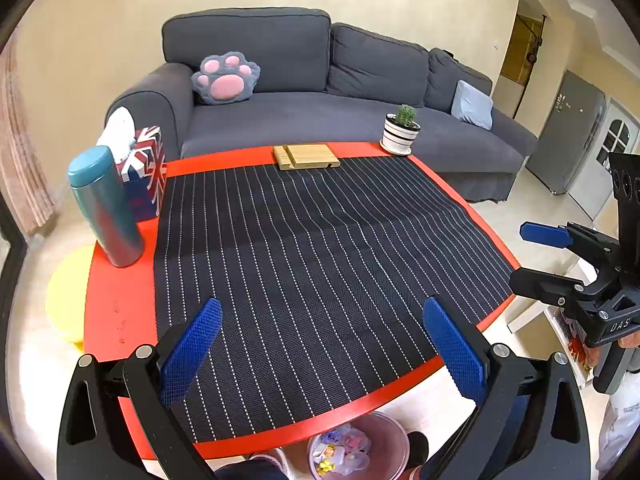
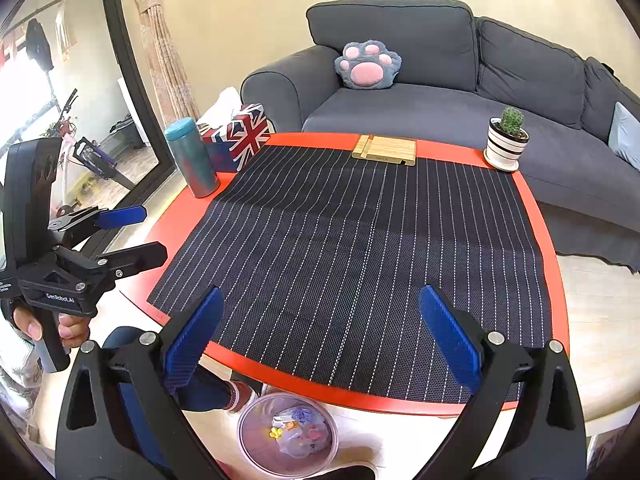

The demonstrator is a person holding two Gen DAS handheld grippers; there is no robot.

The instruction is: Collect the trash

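Observation:
A clear pinkish trash bin (image 1: 394, 438) (image 2: 250, 416) stands on the floor under the near edge of the red round table (image 1: 116, 304) (image 2: 540, 216). Crumpled wrappers (image 1: 340, 452) (image 2: 296, 432) lie inside it. My left gripper (image 1: 324, 352) hovers open over the near part of the black striped mat (image 1: 320, 248), nothing between its blue pads. It shows at the left of the right wrist view, left gripper (image 2: 146, 234), held by a hand (image 2: 70, 328). My right gripper (image 2: 322, 338) is also open and holds nothing; in the left wrist view the right gripper (image 1: 536, 260) sits off the table's right edge.
On the table's far side stand a teal bottle (image 1: 106, 208) (image 2: 192, 156), a Union Jack tissue box (image 1: 144, 168) (image 2: 240, 136), a wooden stand (image 1: 306, 156) (image 2: 384, 150) and a potted cactus (image 1: 401, 130) (image 2: 506, 140). A grey sofa (image 1: 320, 120) lies behind, a yellow stool (image 1: 66, 292) at left.

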